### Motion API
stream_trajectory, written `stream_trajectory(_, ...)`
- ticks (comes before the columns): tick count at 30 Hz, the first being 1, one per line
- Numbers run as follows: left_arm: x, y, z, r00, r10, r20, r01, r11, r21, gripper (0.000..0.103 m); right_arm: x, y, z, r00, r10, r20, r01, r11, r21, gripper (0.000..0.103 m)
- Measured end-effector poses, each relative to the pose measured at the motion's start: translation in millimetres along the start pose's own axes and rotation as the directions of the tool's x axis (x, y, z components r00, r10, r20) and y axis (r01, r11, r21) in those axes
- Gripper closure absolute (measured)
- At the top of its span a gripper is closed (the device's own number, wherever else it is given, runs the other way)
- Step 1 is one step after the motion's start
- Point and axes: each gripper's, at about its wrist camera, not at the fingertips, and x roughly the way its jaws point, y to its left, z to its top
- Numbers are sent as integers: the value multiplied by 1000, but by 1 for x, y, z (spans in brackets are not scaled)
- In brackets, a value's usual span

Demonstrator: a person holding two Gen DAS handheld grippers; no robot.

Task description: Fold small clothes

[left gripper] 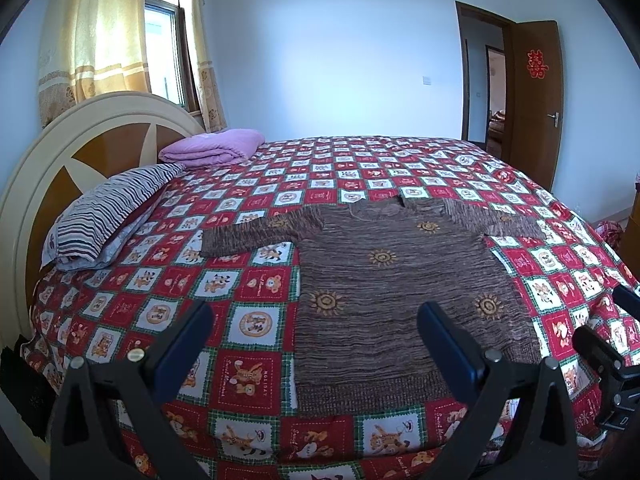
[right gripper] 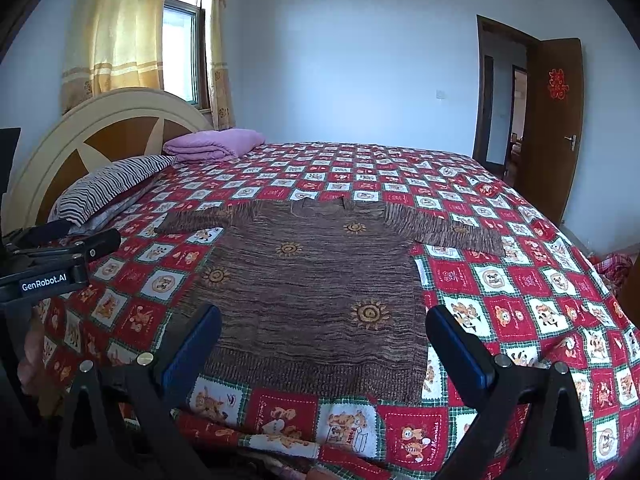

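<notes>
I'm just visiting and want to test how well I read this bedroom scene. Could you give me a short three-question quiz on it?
1. True or false: the brown sweater lies spread flat on the checked bedspread, both sleeves out to the sides.
2. What sits nearest the headboard? A) a folded purple blanket and a striped pillow B) a basket C) a lamp
3. Fill in: the left gripper and right gripper both have their fingers ____, holding nothing.

Key: 1 true; 2 A; 3 open (spread apart)
</notes>
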Motion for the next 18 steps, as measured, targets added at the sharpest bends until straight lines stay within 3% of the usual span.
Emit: stream_trajectory(18,4,3,-3,1000,1,-1,-1,1000,-4,0,3,2,-2,1000,3,-7,-3,1000,0,1)
